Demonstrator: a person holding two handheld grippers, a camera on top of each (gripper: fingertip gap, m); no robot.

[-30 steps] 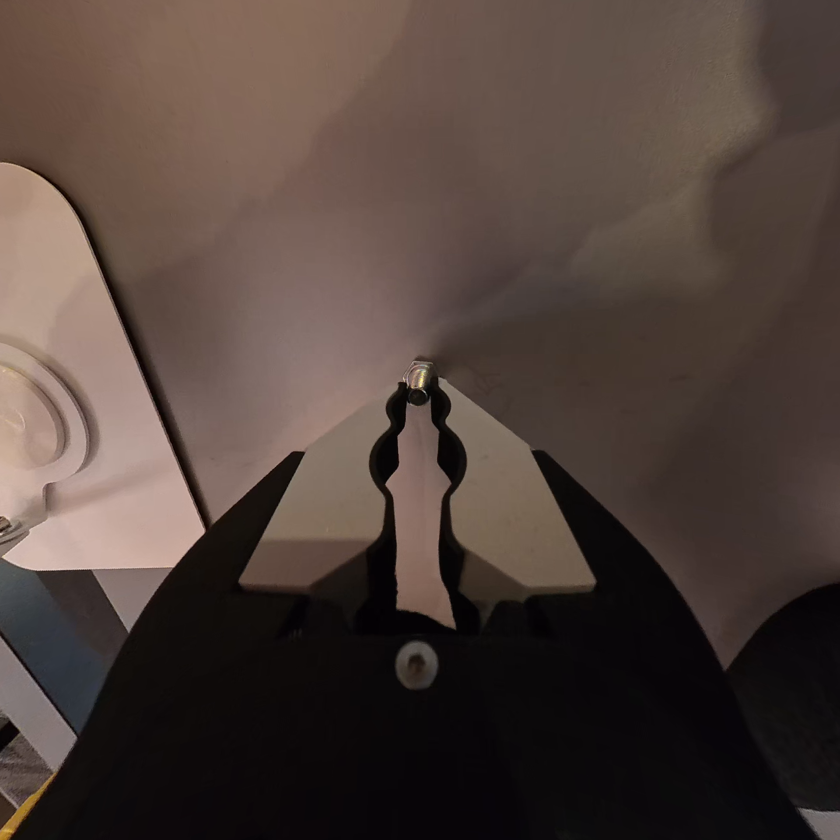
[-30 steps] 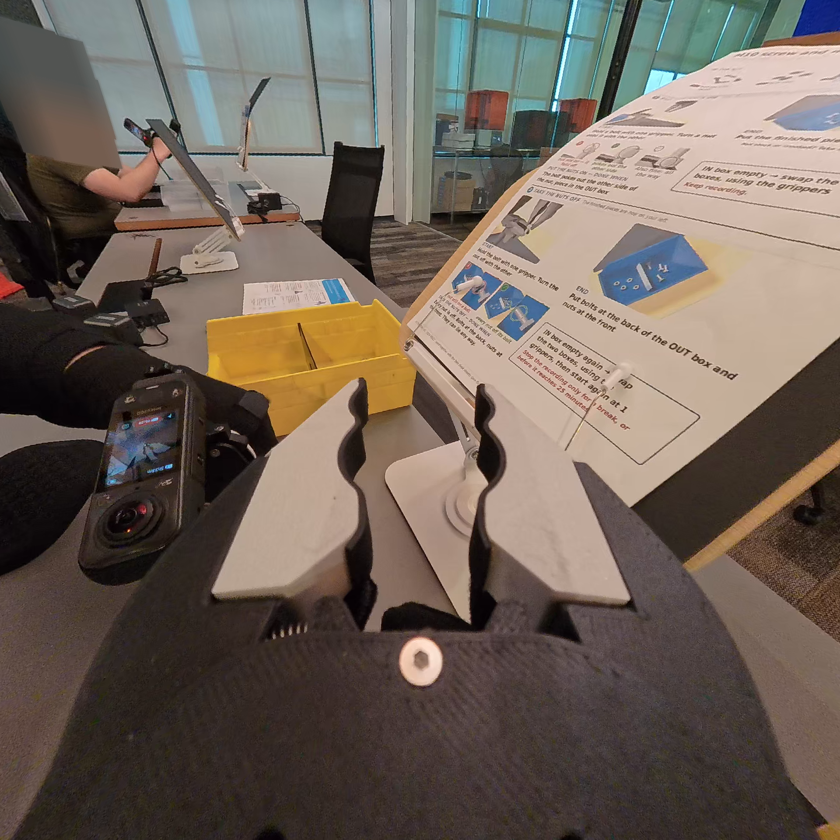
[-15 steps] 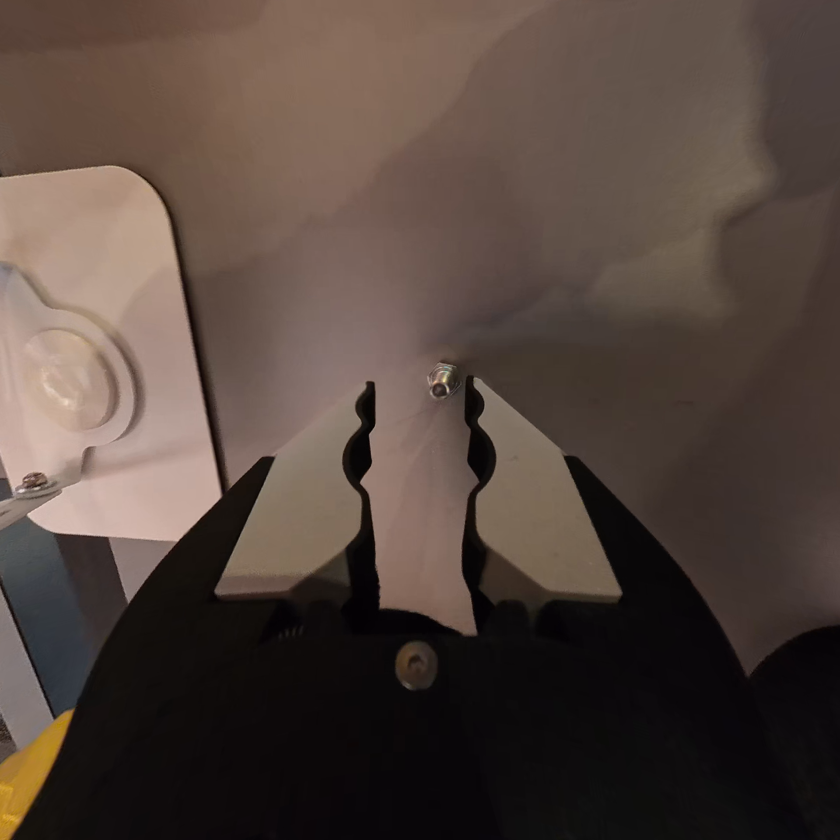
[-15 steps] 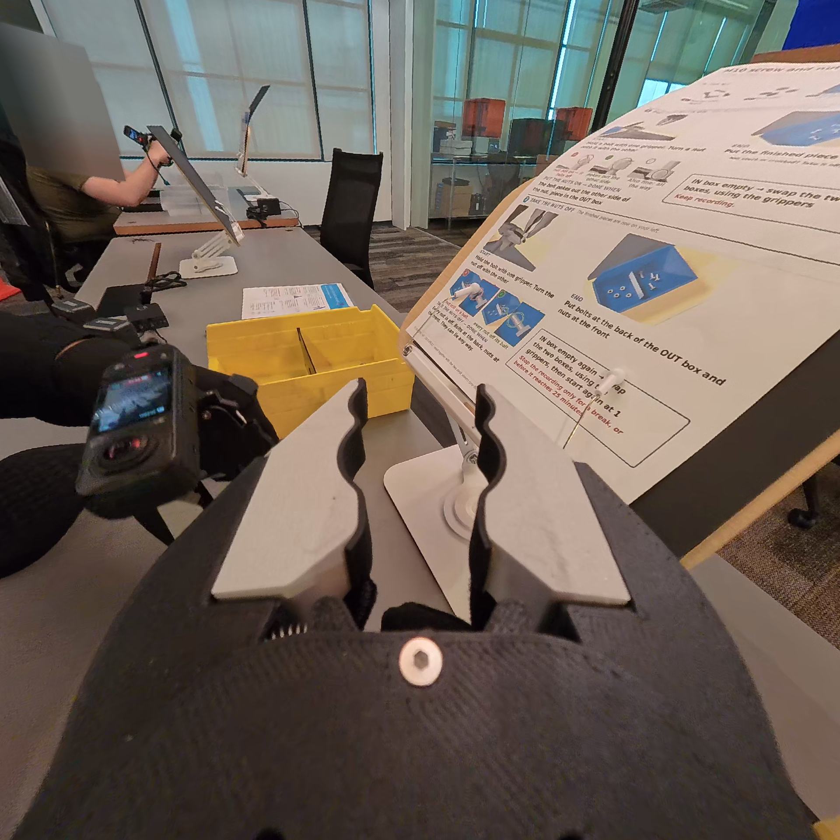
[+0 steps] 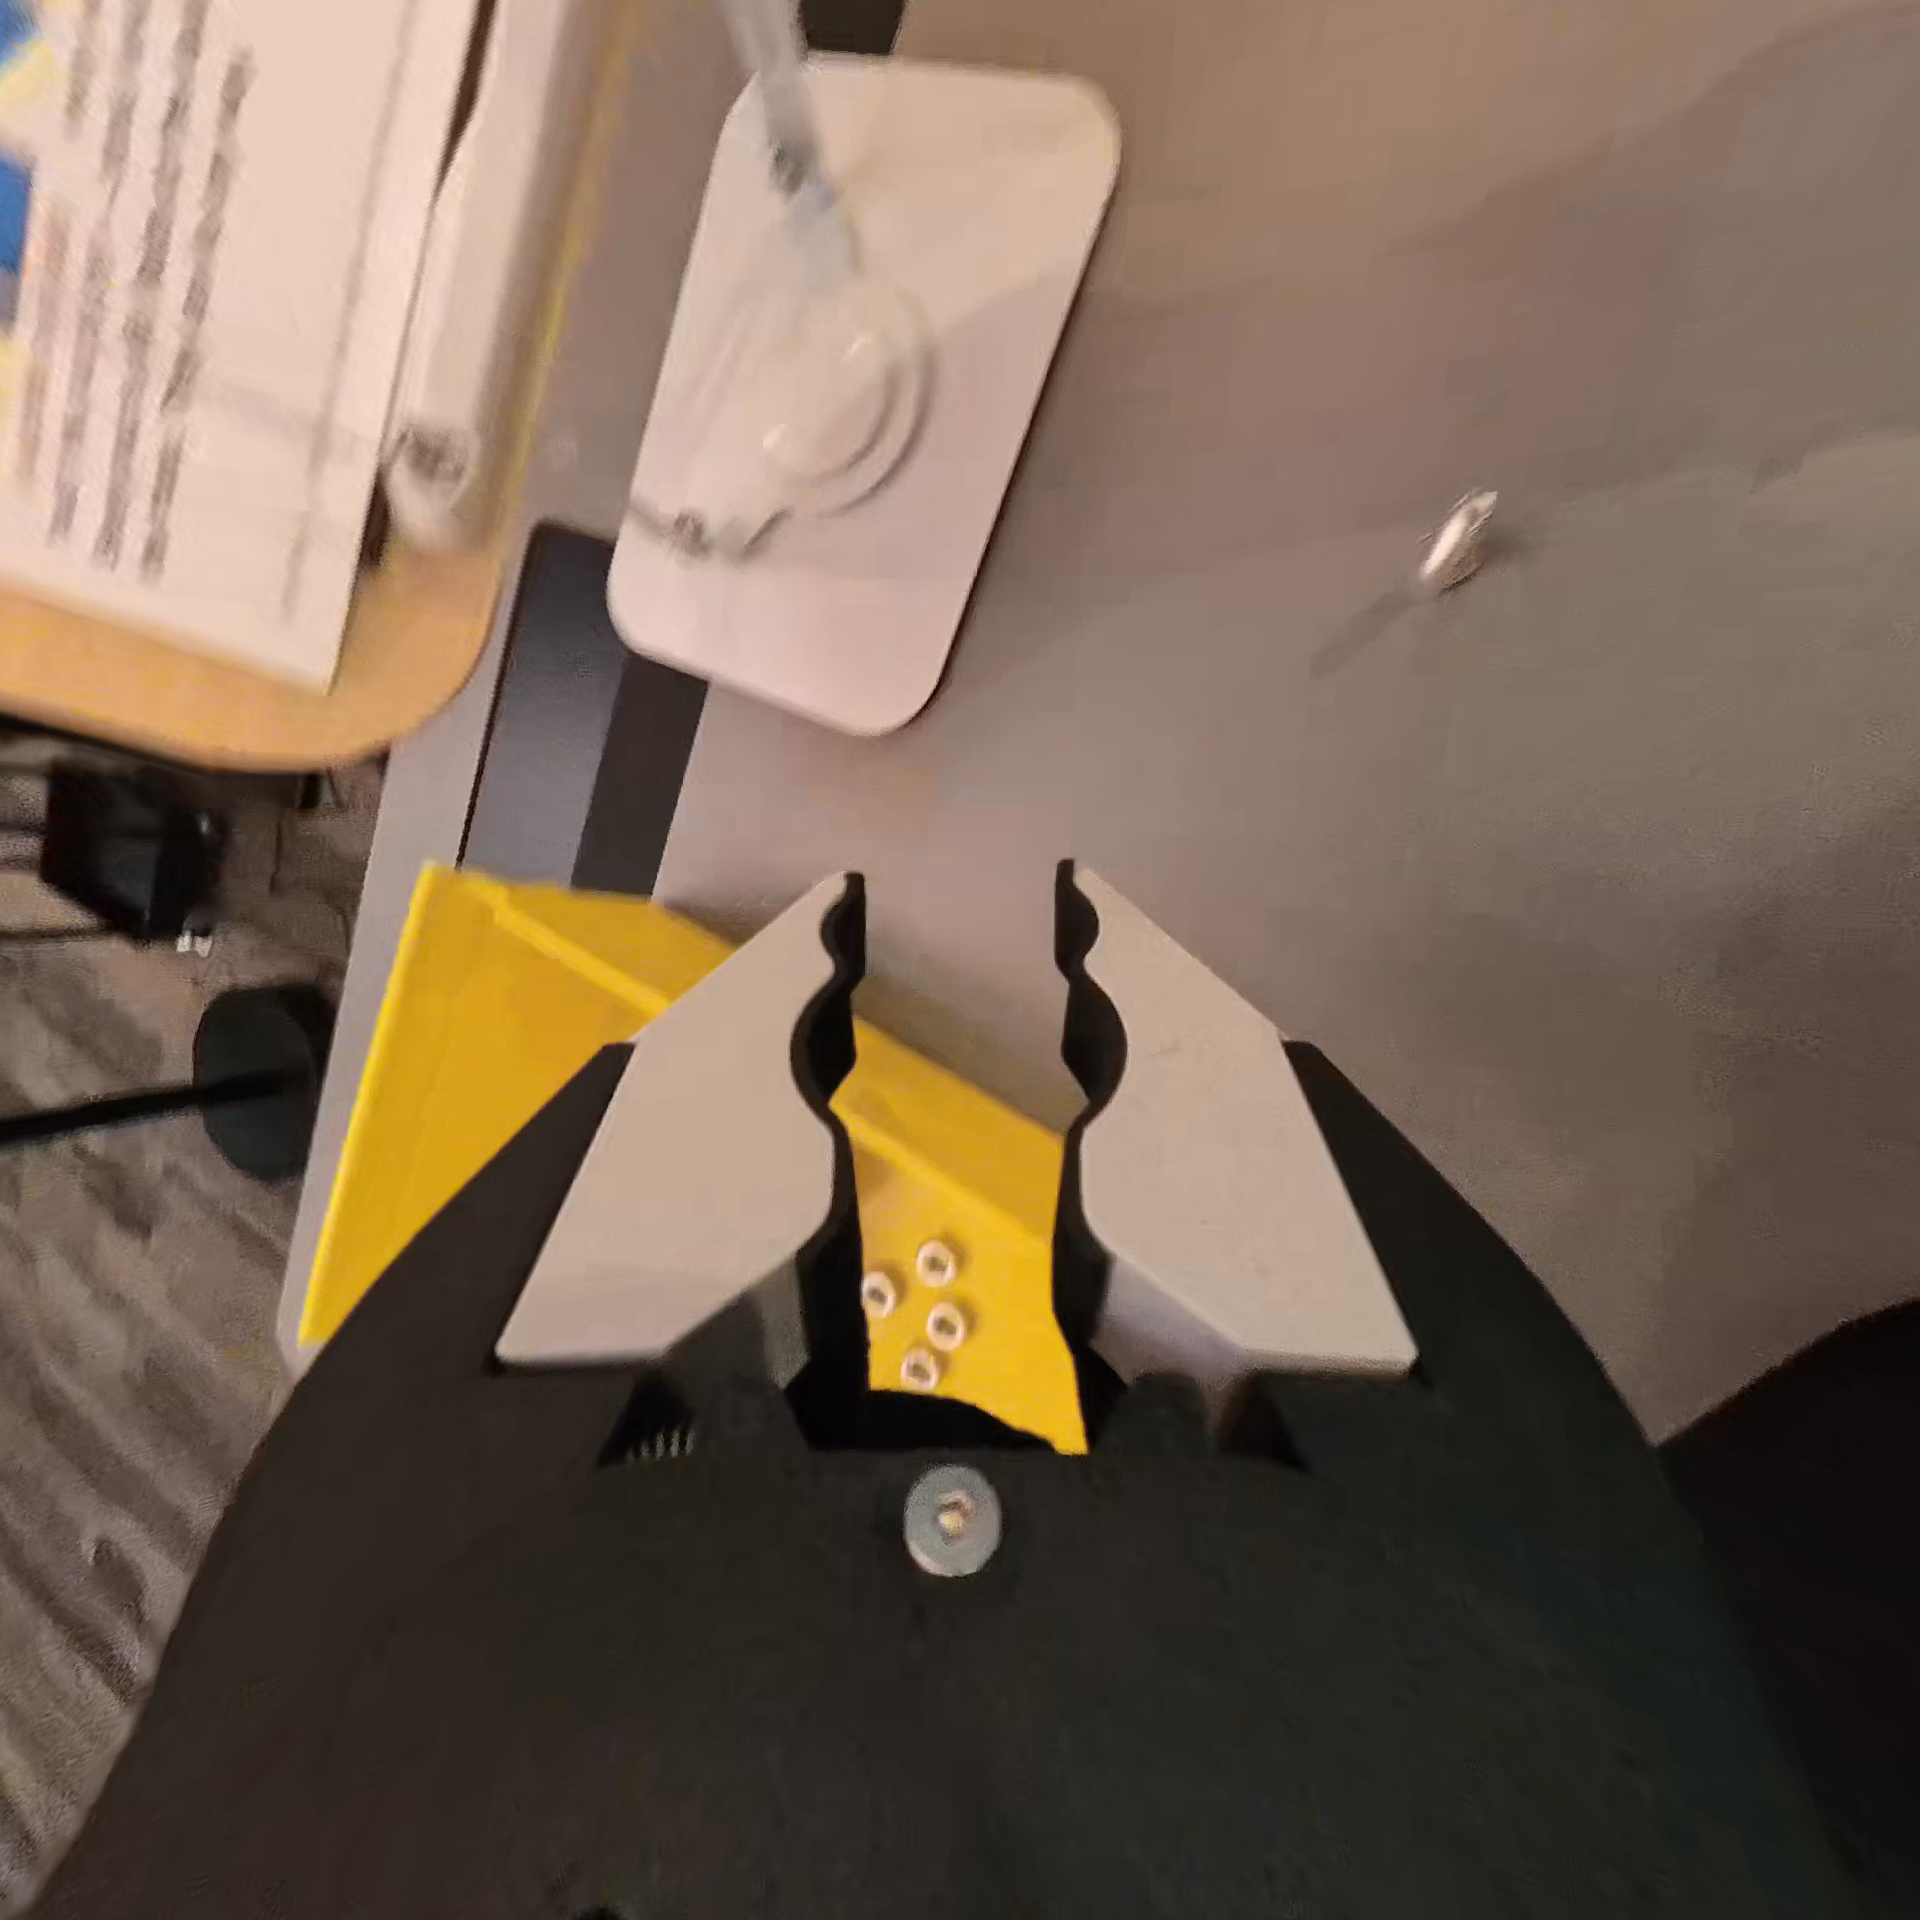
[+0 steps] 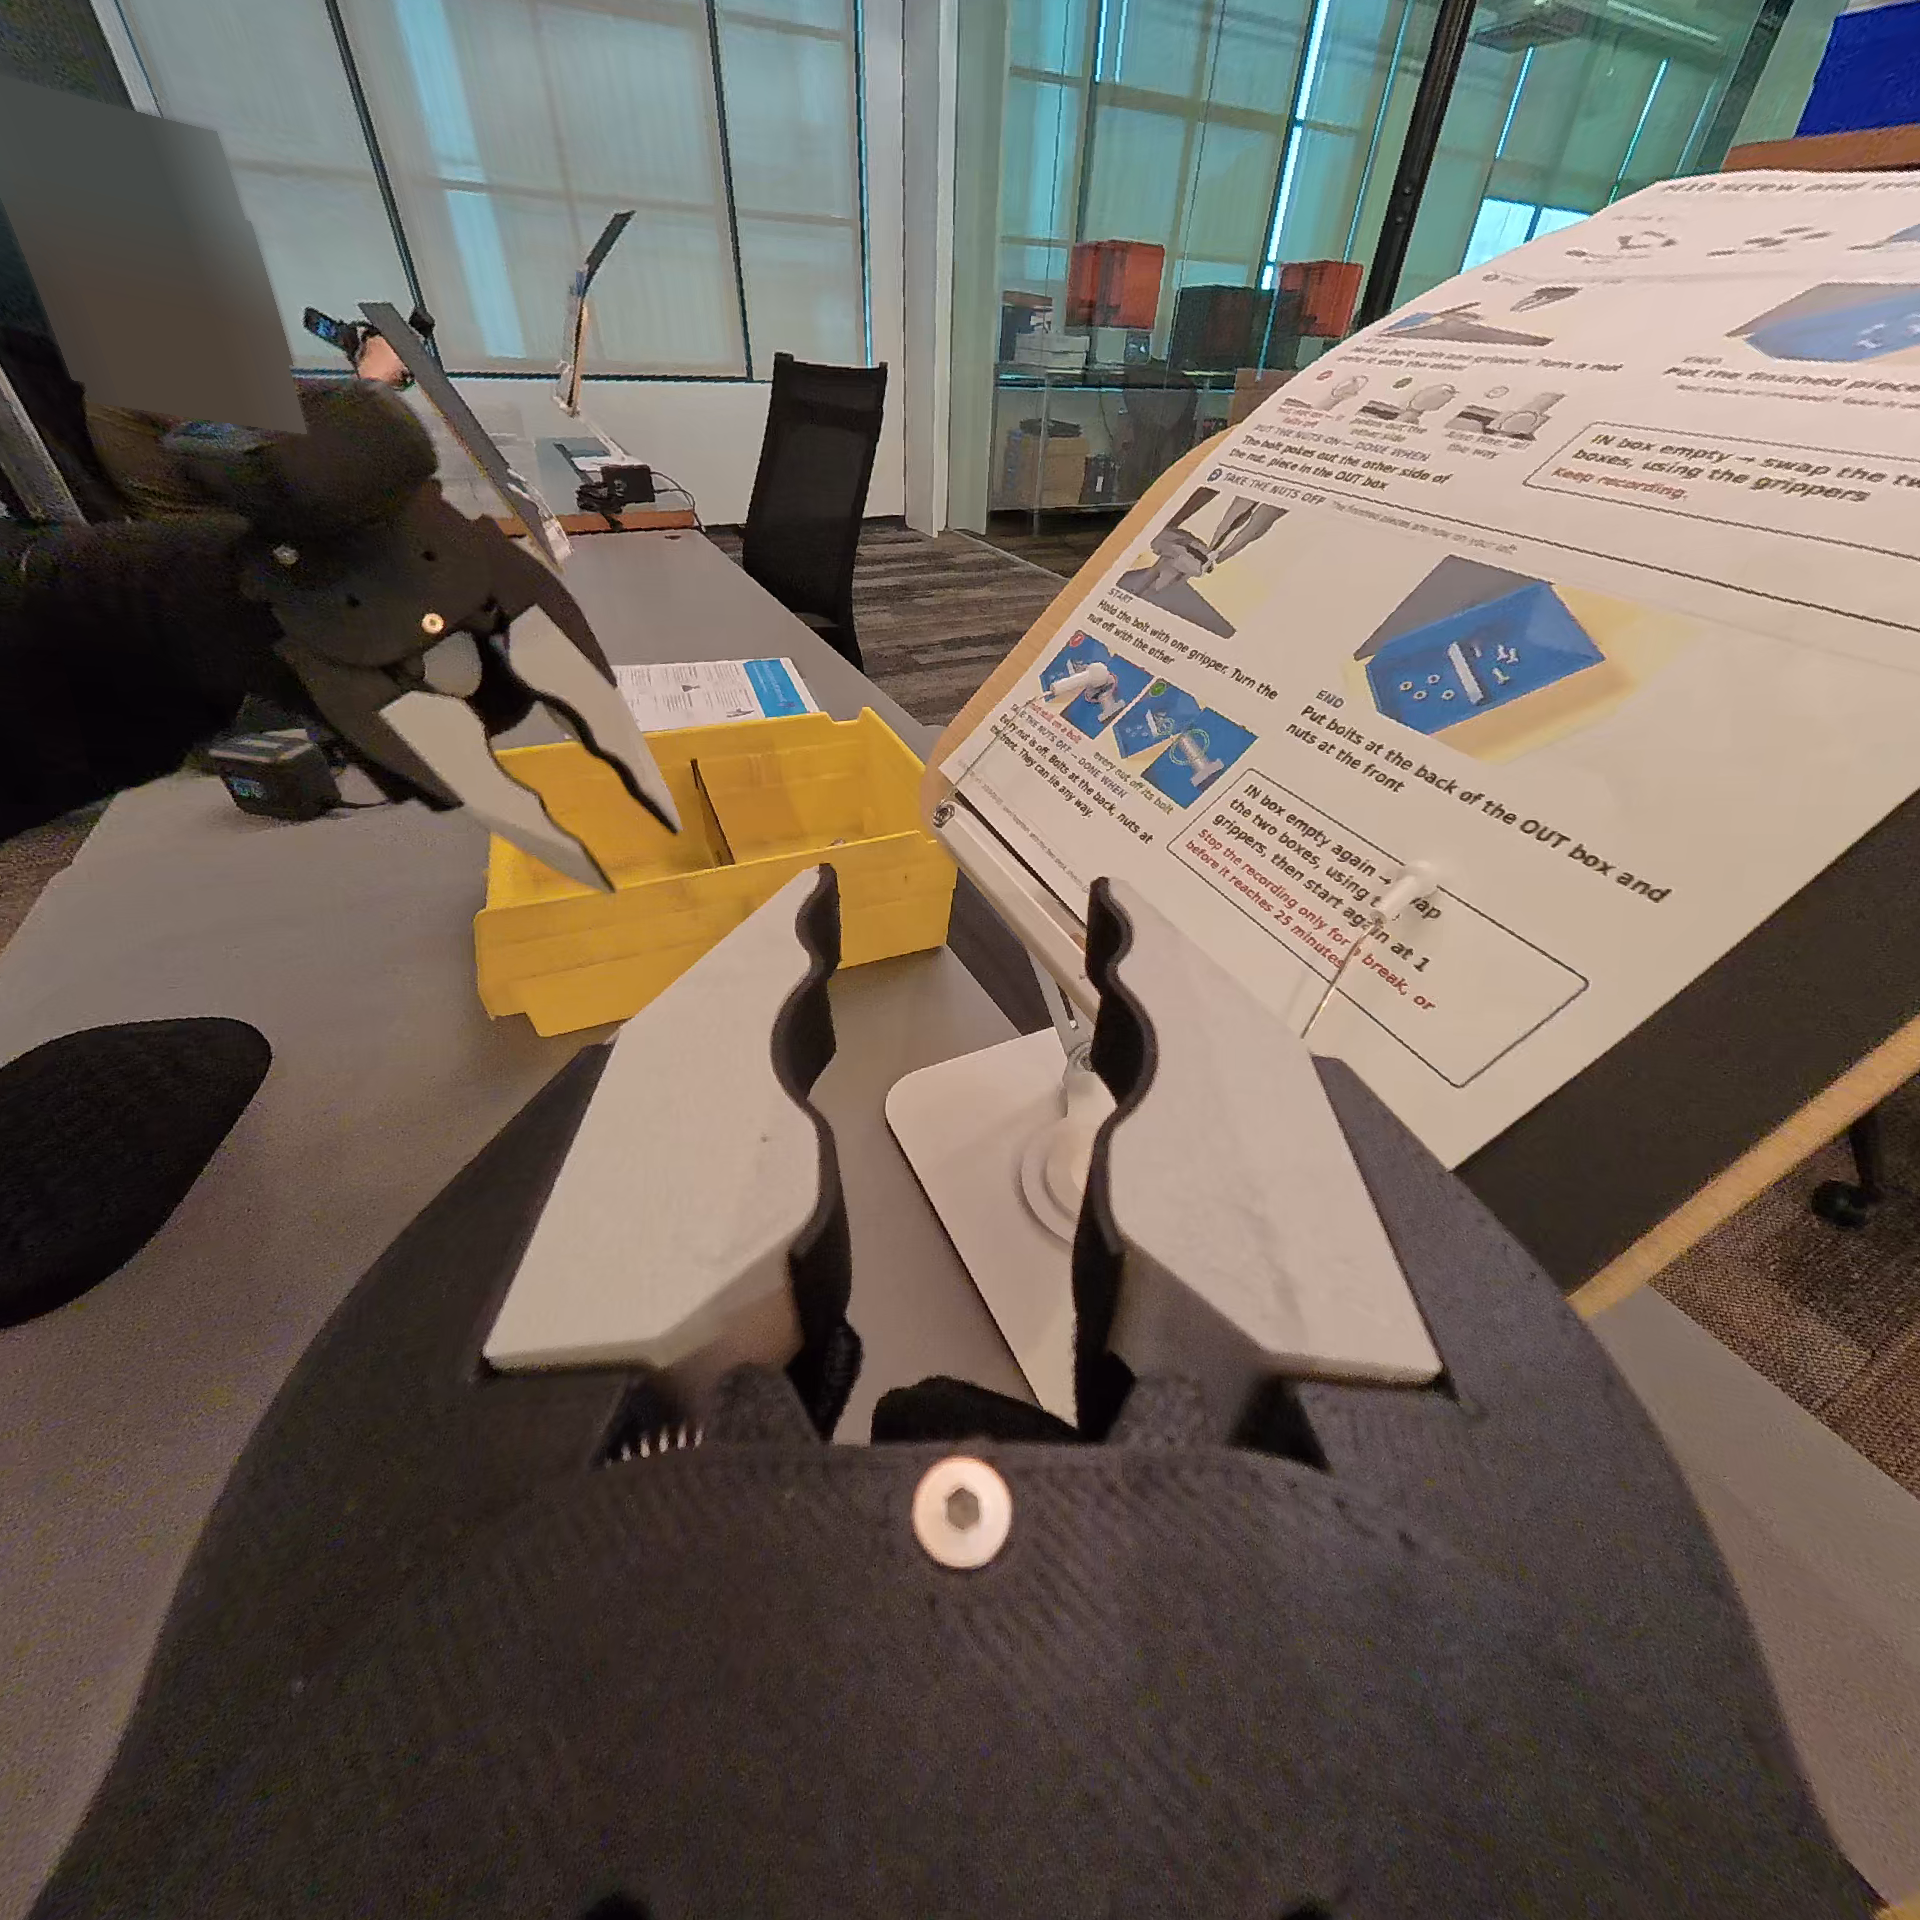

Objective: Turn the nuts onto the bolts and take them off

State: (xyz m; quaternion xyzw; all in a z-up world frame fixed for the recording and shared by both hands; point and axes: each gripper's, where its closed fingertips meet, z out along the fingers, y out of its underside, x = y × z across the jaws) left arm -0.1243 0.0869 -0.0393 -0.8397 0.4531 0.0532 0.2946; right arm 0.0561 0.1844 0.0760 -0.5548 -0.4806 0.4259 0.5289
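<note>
- left gripper (image 5: 956,883) jaws well apart, gripping nothing, above the yellow bin (image 5: 457,1049).
- four loose nuts (image 5: 920,1311) lie in the bin, seen between its fingers.
- a bolt (image 5: 1460,545), blurred, lies alone on the grey table (image 5: 1455,312), well apart.
- right gripper (image 6: 961,894) jaws apart and empty, facing the white stand base (image 6: 961,1132).
</note>
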